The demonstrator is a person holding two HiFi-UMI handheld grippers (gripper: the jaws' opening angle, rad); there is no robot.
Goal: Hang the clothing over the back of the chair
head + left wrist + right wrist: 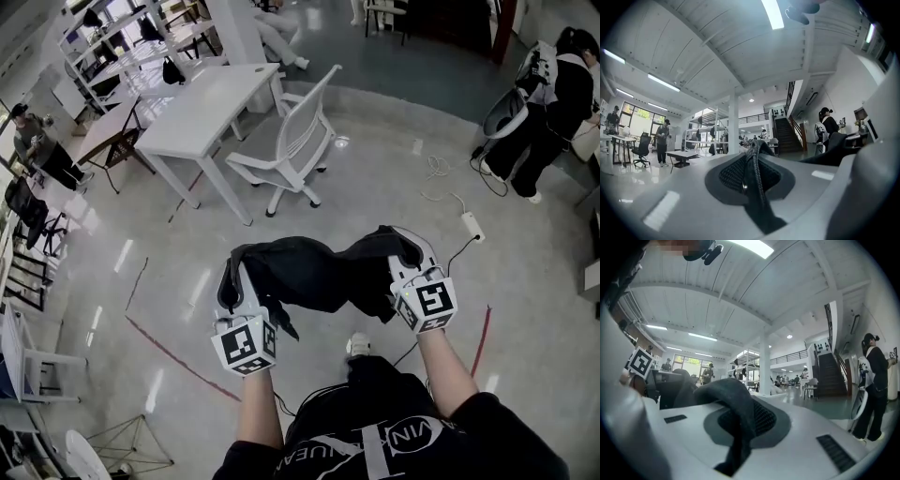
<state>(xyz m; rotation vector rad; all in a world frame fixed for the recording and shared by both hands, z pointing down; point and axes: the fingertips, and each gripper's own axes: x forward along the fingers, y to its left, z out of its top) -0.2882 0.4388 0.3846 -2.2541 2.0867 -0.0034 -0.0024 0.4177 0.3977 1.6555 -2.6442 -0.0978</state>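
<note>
Two ends of the black garment (314, 274) are pinched, one in your left claw (230, 277), one in your right claw (408, 253), well short of the white office chair (302, 141). Hold it spread, walk up, and drape its middle over that chair's back.

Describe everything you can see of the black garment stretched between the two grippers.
The black garment looks like soft, matte fabric, bunched and creased. It hangs in the air as a sagging band between the left gripper and the right gripper, each shut on one end; a fold runs through each pair of jaws. Its lower edge droops in loose flaps. It touches only the grippers, clear of the floor and well short of the white chair.
</note>
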